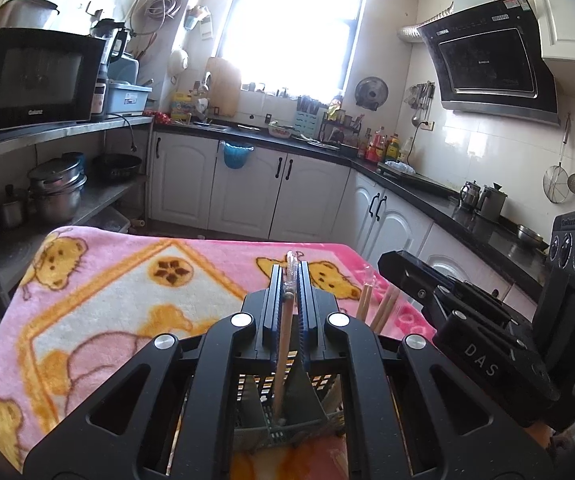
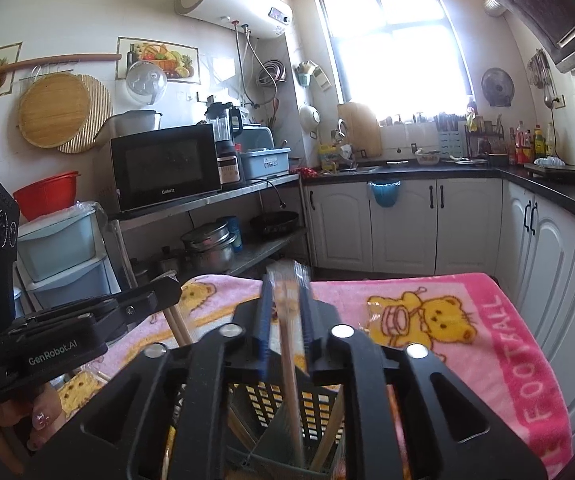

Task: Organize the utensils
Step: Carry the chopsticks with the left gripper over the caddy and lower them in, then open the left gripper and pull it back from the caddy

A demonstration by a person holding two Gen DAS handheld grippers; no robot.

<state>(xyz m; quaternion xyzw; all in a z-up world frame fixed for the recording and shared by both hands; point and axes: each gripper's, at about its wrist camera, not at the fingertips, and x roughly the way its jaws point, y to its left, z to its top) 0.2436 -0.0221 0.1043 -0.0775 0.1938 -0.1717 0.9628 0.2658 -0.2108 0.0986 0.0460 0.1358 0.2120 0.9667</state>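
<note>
A pink teddy-bear blanket [image 1: 127, 280] is covering the table in a small kitchen, with white cabinets [image 1: 247, 188] and a black countertop [image 1: 427, 188] running beneath a bright window [image 1: 295, 24], and a microwave [image 1: 39, 76] sitting on a metal shelf. A black slotted utensil basket [image 2: 283, 412] is standing on the blanket, holding wrapped wooden chopsticks. The left gripper [image 1: 290, 280] is clenching one plastic-wrapped chopstick pair [image 1: 285, 332] whose lower end is reaching into the basket. The right gripper [image 2: 285, 292] is standing slightly parted around a second wrapped chopstick pair [image 2: 289, 360], blurred, also dipping into the basket; no grip is showing. More chopsticks [image 1: 379, 308] are leaning just beside.
</note>
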